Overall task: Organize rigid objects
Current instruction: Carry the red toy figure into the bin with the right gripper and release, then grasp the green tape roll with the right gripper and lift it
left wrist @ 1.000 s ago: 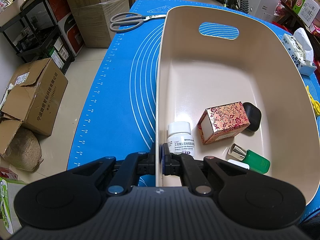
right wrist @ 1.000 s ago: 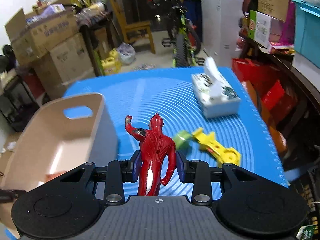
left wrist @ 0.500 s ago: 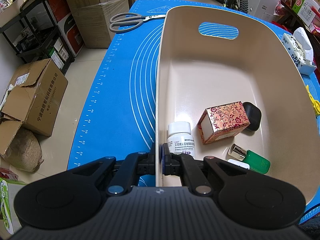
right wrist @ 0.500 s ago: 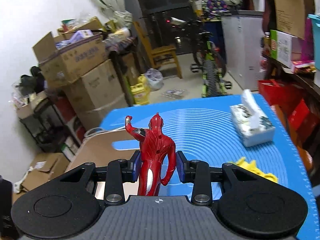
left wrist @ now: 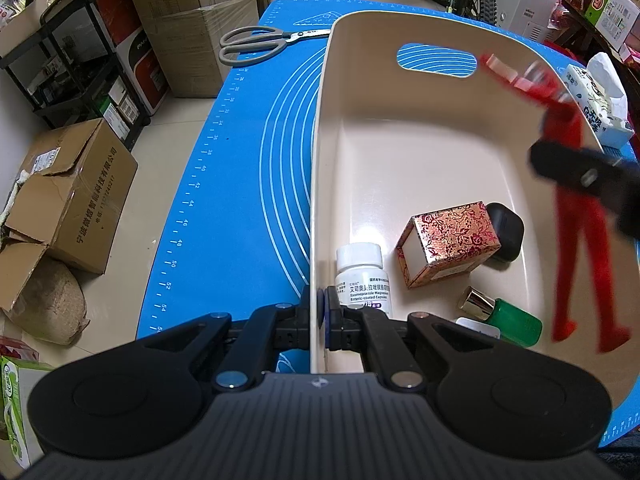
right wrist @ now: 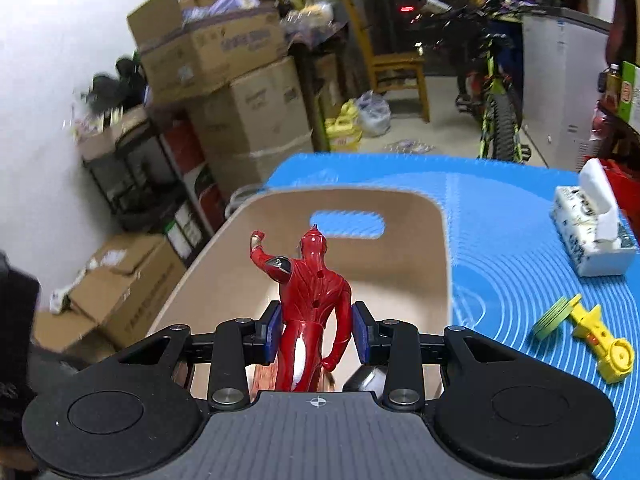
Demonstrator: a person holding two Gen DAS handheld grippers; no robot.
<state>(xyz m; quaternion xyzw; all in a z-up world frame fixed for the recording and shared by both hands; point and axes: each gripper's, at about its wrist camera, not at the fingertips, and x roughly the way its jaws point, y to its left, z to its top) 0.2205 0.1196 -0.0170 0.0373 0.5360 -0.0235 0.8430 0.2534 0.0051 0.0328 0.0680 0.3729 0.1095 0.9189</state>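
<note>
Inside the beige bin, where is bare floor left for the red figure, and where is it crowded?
The bin's far half is bare, from its handle slot down to the patterned box. The near end is crowded: pill bottle, patterned box, black case and green bottle. The right gripper holds the red figure above the bin.

Inside the beige bin (left wrist: 400, 152) — five items lying on its floor: one white pill bottle (left wrist: 362, 276), one red floral box (left wrist: 448, 242), one black case (left wrist: 506, 230), one green bottle (left wrist: 506, 318), one white item (left wrist: 478, 326) largely hidden. One red figure (right wrist: 312, 304) above the bin. Outside the bin, on the blue mat (left wrist: 240, 184) — one pair of scissors (left wrist: 260, 42), one tissue box (right wrist: 592, 236), one yellow toy (right wrist: 600, 336), one green disc (right wrist: 552, 318).
</note>
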